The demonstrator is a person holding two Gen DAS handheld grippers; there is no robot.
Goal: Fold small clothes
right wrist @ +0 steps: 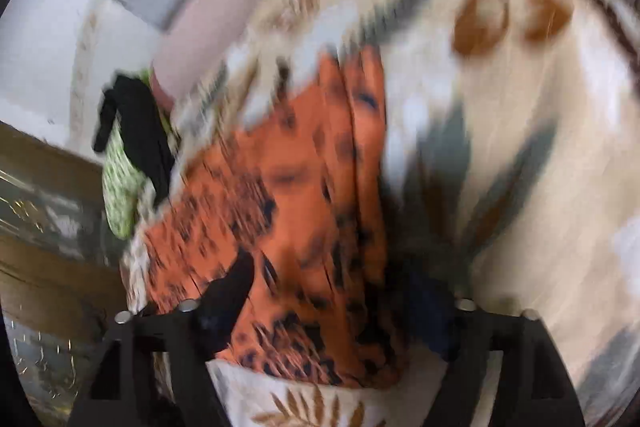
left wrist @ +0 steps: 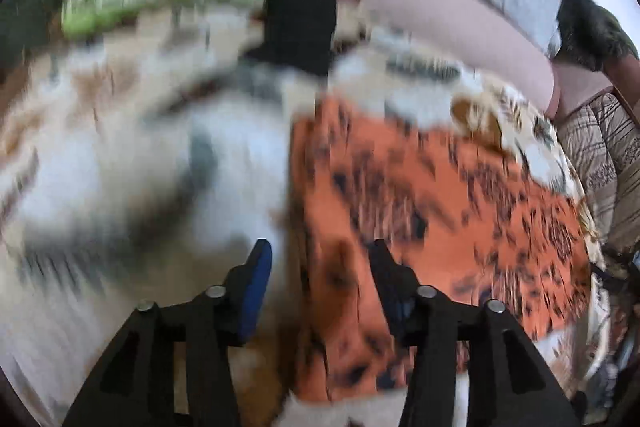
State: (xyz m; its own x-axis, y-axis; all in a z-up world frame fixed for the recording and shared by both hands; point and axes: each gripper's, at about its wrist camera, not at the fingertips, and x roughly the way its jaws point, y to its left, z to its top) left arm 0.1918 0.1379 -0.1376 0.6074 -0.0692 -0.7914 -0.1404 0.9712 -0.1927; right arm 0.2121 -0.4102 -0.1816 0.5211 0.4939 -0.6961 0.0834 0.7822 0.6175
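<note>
1. Left tool [left wrist: 320,259]: fingers are set wide apart, nothing is clamped between them. A blue pad [left wrist: 256,291] is seen on the inner face of the left finger.
2. Right tool [right wrist: 336,287]: fingers are spread wide, nothing is gripped.
3. Both views are blurred; finer pose cannot be established.

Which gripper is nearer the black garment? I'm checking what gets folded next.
Neither clearly. Left gripper and right gripper are both over the orange garment, apart from the black garment.
</note>
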